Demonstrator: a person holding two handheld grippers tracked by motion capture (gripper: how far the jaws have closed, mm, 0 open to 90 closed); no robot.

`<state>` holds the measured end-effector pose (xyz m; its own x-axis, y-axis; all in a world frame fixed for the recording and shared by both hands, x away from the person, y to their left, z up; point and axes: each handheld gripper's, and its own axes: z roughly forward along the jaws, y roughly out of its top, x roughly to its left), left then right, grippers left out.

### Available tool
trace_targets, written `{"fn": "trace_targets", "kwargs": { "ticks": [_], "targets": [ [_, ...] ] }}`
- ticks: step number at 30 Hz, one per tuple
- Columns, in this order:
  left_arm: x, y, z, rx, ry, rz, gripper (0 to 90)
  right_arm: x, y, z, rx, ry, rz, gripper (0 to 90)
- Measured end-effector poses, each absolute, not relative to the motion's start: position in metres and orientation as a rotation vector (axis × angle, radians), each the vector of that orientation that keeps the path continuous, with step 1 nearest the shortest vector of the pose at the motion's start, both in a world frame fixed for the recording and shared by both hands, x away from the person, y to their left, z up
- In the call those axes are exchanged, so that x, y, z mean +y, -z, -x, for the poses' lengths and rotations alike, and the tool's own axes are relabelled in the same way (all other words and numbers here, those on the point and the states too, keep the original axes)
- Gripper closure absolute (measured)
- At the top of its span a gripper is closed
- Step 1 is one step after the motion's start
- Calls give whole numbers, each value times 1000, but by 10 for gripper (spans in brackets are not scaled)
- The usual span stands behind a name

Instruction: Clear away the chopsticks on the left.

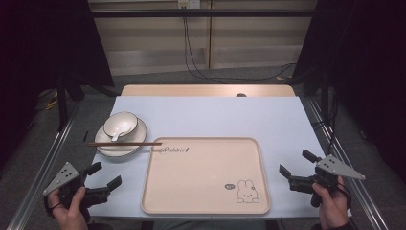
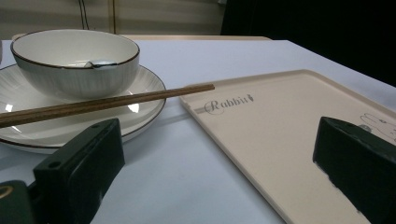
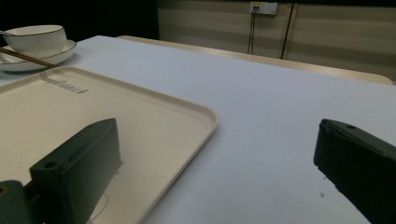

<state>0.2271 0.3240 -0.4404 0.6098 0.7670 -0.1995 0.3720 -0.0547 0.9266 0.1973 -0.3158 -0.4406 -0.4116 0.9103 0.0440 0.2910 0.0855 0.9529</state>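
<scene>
Left gripper (image 1: 104, 176): jaws spread wide, nothing between them, low over the table (image 1: 206, 115).
Right gripper (image 1: 294, 167): jaws spread, empty.
Tray (image 1: 206, 175): flat between the two grippers, bare.
Bowl (image 1: 120, 124): on the plate (image 1: 103, 143), ahead of the left gripper.
Chopsticks (image 1: 124, 143): across the plate's near rim, tips reaching the tray's corner.

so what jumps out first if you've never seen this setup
The big beige tray with a rabbit drawing lies at the near middle of the pale blue table. Left of it a white bowl with a spoon in it sits on a plate, with chopsticks laid across the plate, tips reaching the tray's corner. The left gripper and right gripper flank the tray, fingers open and empty.
</scene>
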Motion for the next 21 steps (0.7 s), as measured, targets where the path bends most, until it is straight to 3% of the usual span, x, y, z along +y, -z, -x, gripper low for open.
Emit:
{"fn": "trace_targets", "kwargs": {
  "ticks": [15, 21],
  "targets": [
    [335, 428, -234, 803, -439, -1758, 27, -316, 441, -197, 1791, -1344, -1183, 6],
    [345, 430, -250, 753, -357, -1826, 33, -316, 442, -198, 1789, -1343, -1182, 6]
  ]
}}
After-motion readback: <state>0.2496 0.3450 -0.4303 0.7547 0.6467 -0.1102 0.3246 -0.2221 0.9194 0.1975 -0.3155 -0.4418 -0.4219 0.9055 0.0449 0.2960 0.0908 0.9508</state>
